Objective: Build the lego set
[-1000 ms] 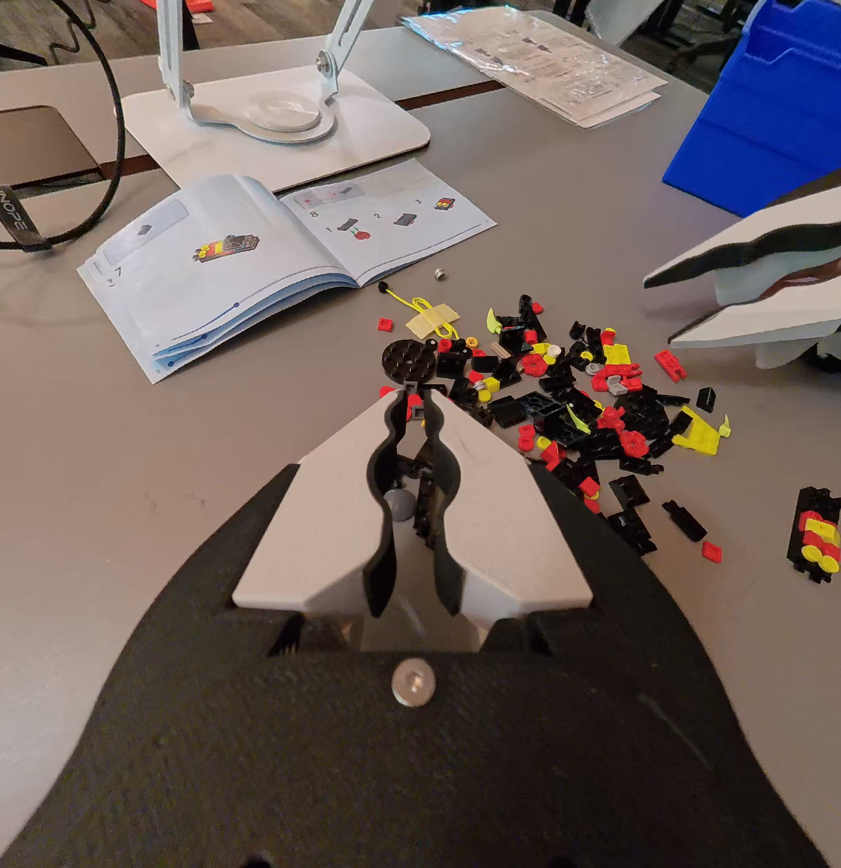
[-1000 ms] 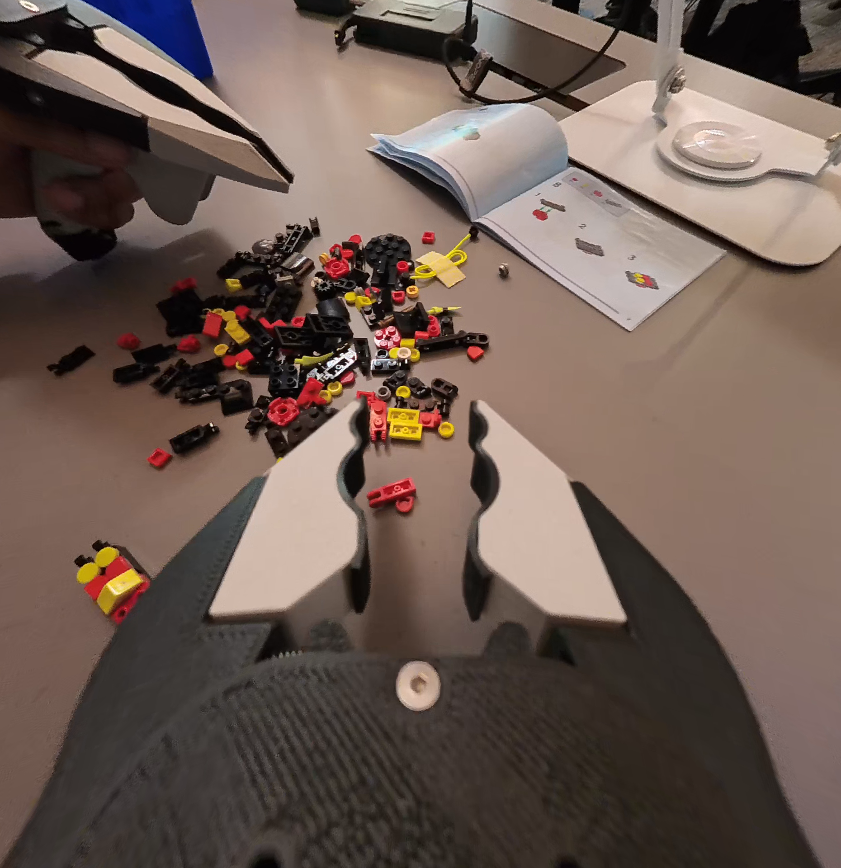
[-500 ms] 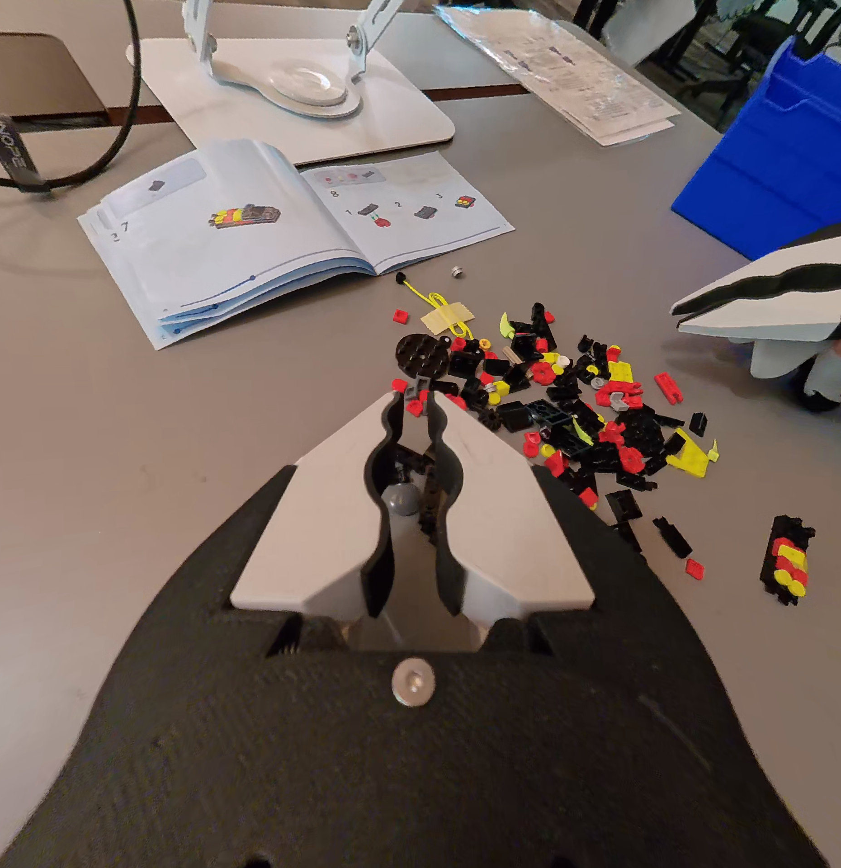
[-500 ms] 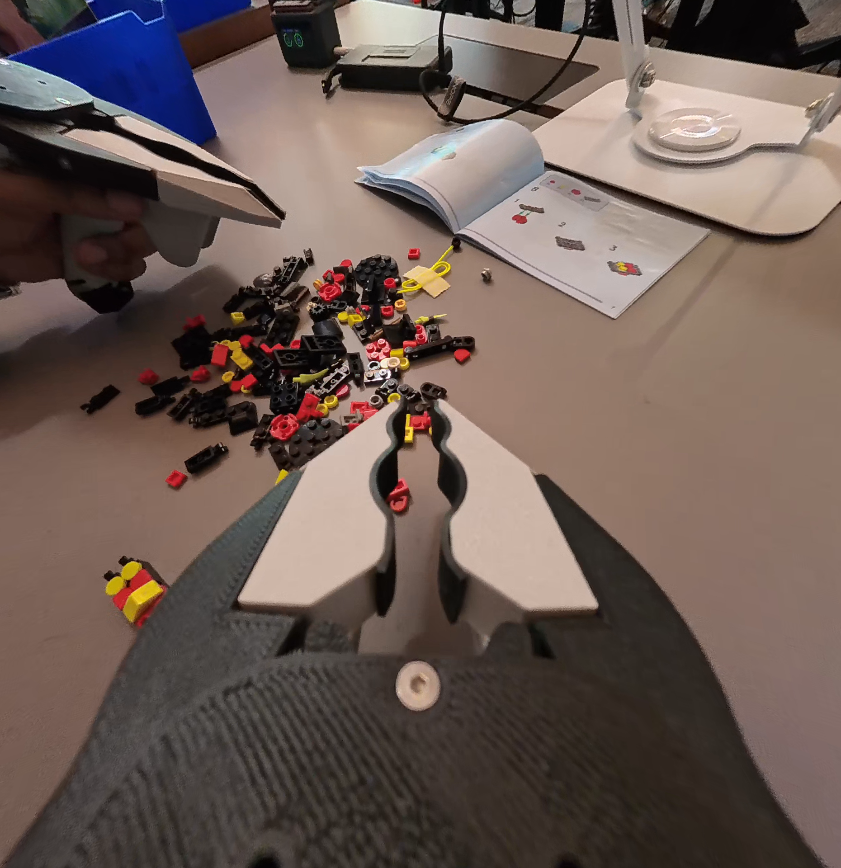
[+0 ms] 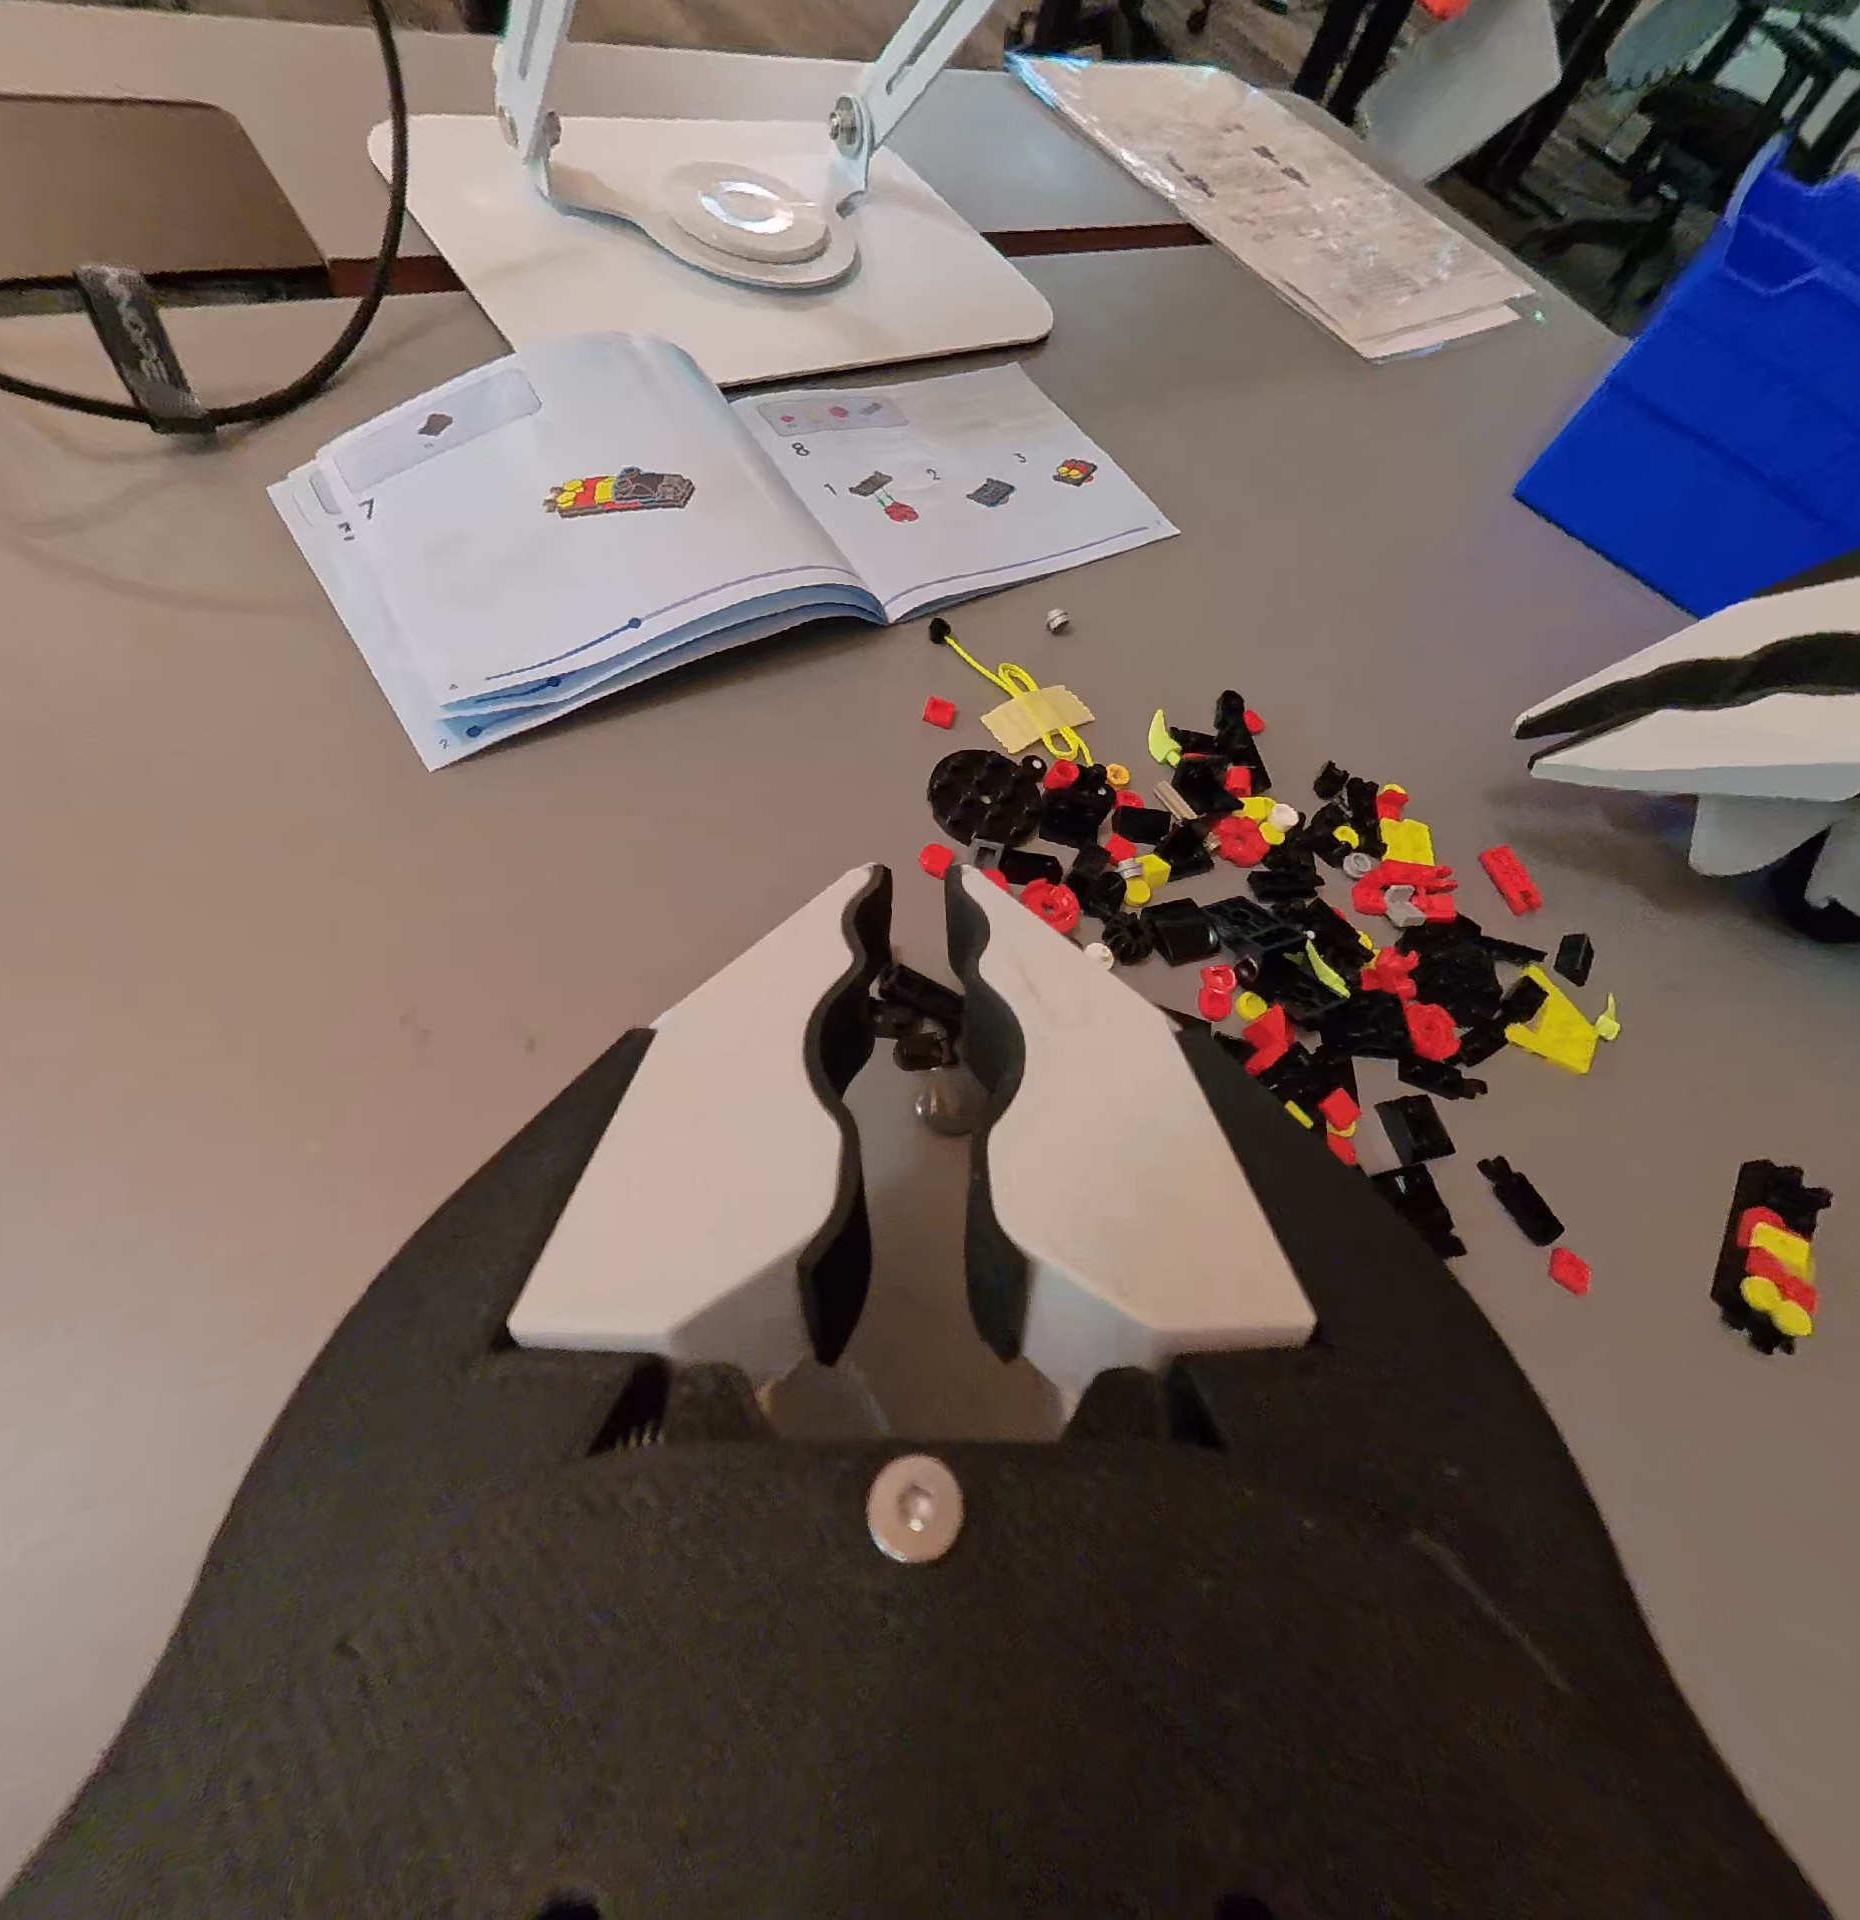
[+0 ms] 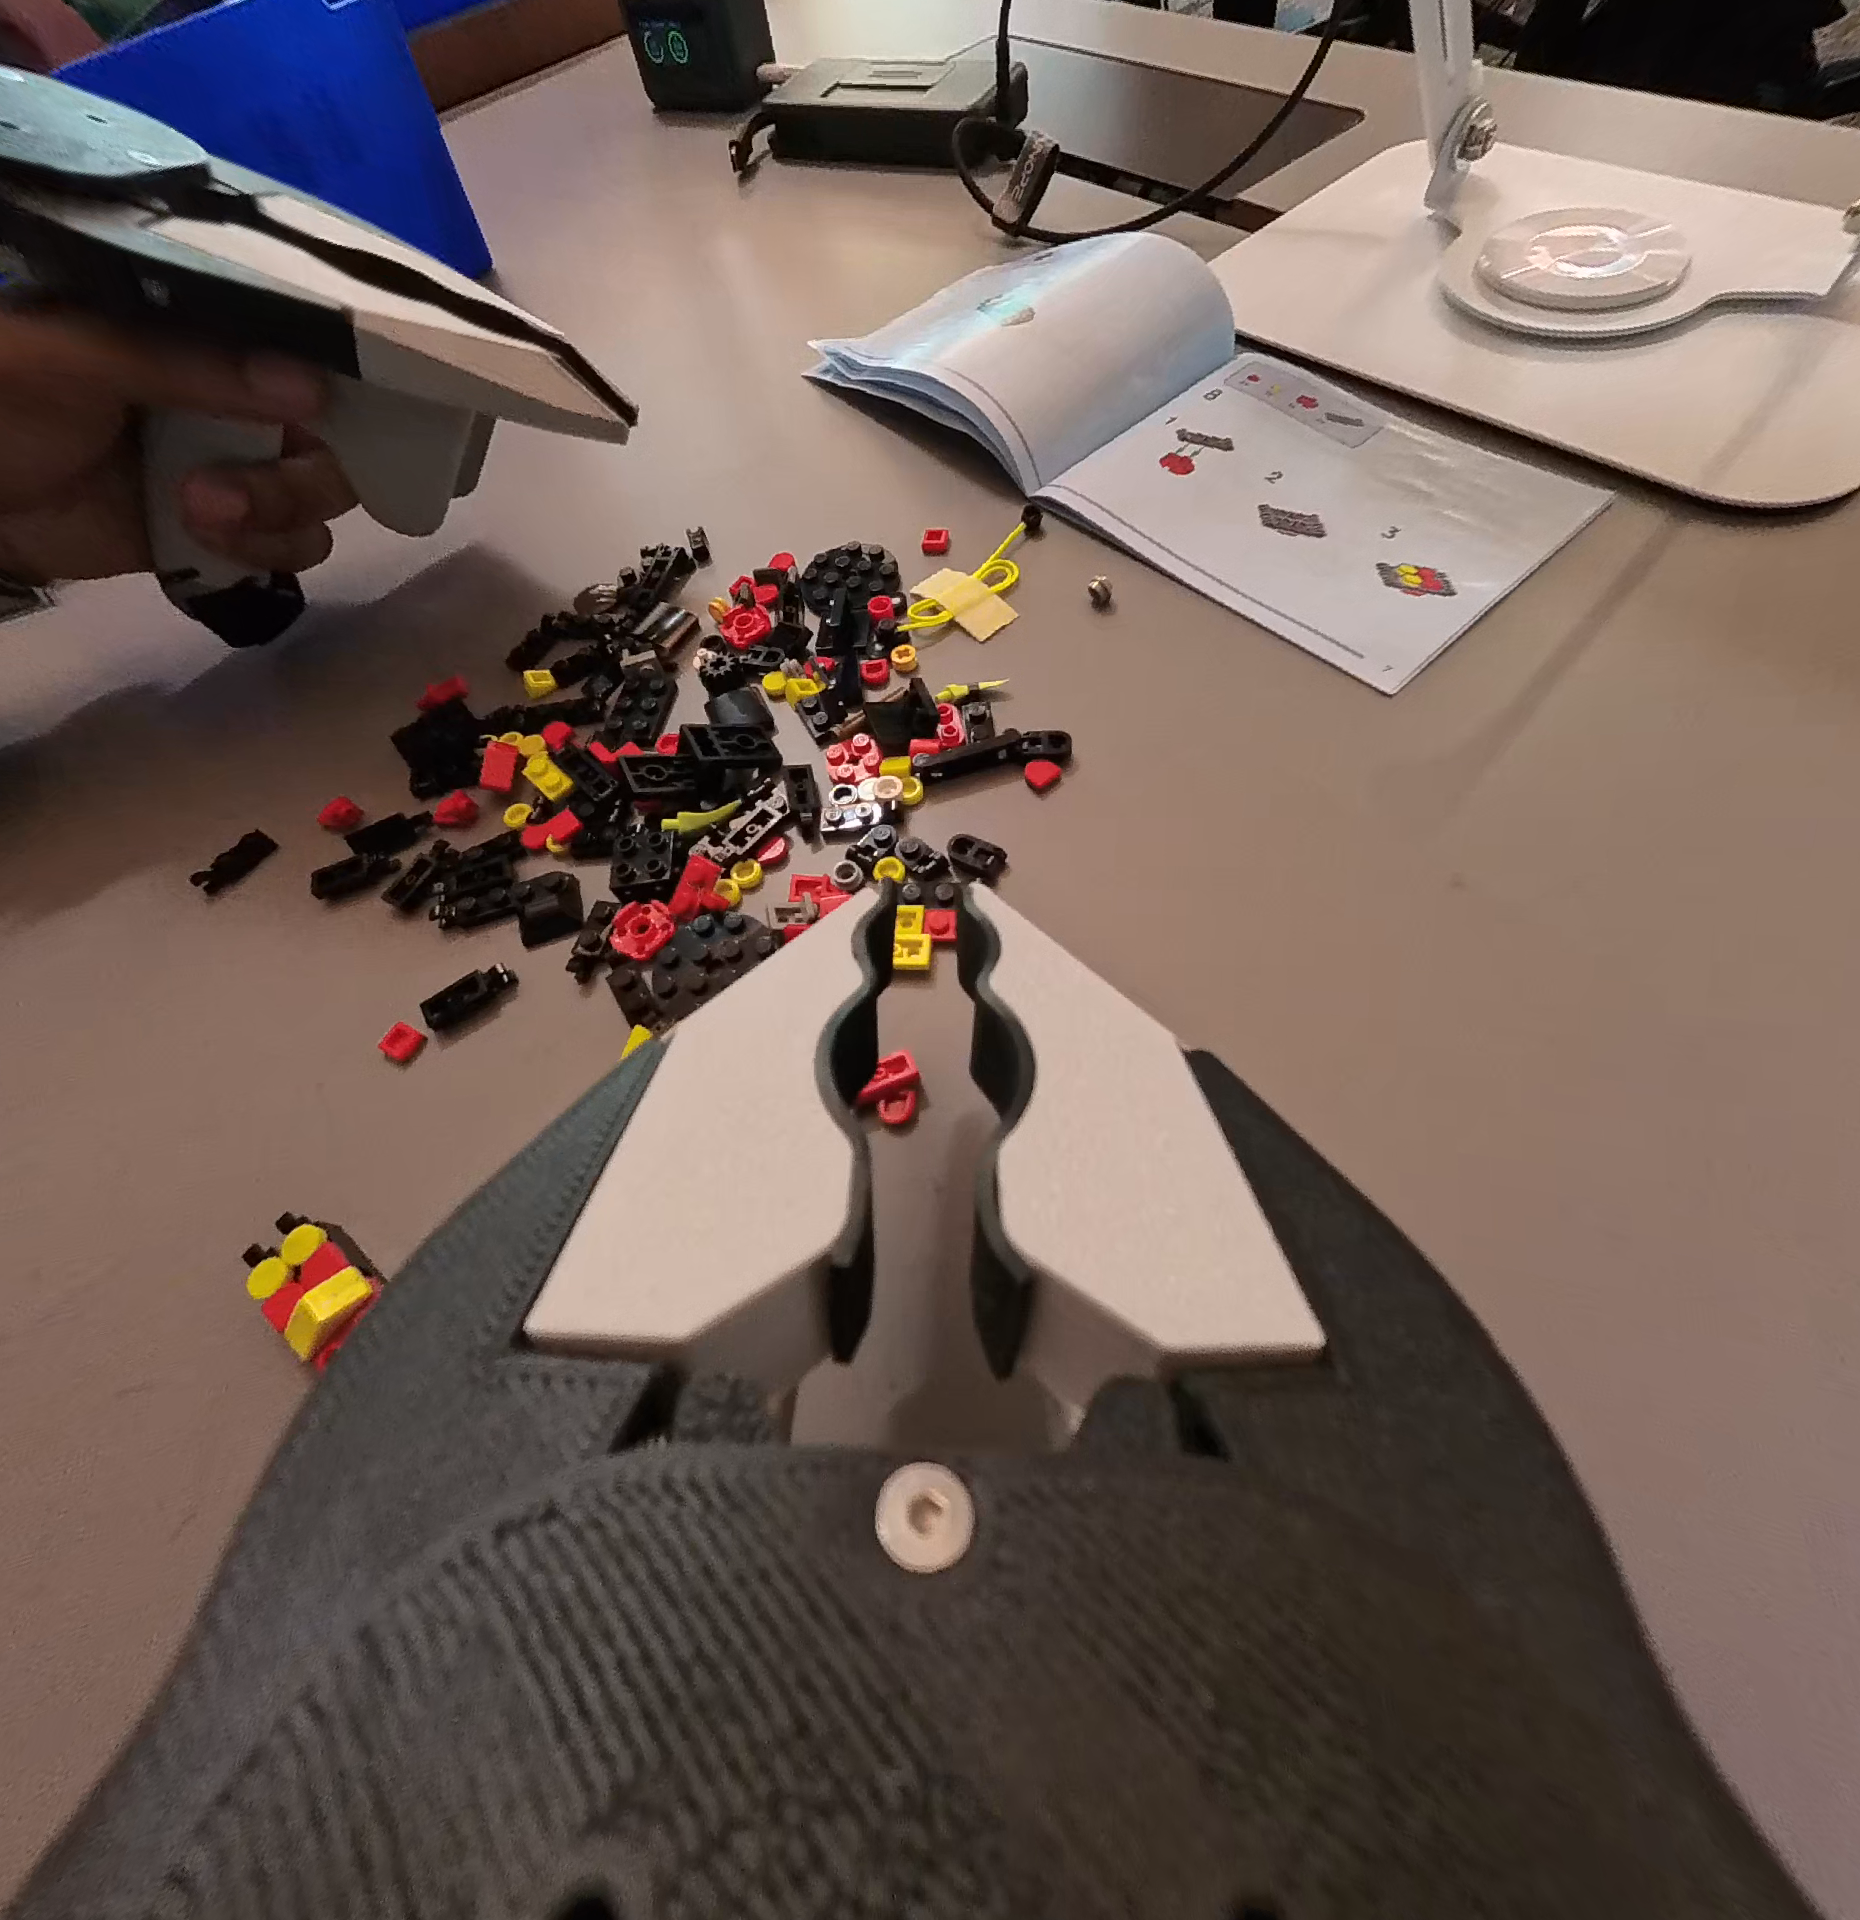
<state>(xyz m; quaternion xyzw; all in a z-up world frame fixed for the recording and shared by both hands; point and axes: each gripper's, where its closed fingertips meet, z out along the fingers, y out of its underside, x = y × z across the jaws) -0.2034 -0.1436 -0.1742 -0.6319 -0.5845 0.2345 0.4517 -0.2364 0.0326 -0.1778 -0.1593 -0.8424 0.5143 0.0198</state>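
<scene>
My left gripper (image 5: 918,883) is nearly shut on a small black piece (image 5: 910,1013) and holds it above the grey table, left of the loose pile of black, red and yellow pieces (image 5: 1269,935). My right gripper (image 6: 926,904) is shut on a small red piece (image 6: 890,1086) at the near edge of the pile (image 6: 697,790). A small black, red and yellow assembly (image 5: 1773,1262) lies apart from the pile, and it also shows in the right wrist view (image 6: 308,1294). The open instruction booklet (image 5: 645,540) lies behind the pile.
A white stand base (image 5: 749,229) sits behind the booklet. A blue bin (image 5: 1757,416) stands at the far right. A clear bag of papers (image 5: 1269,187) and a black cable (image 5: 157,364) lie at the back. A black device (image 6: 884,104) sits far off. About 20 centimetres separates my left fingertips from my right.
My right gripper has closed around the red piece that lay between its open fingers and has risen a little. My left gripper has lifted and drawn back with the black piece in it.
</scene>
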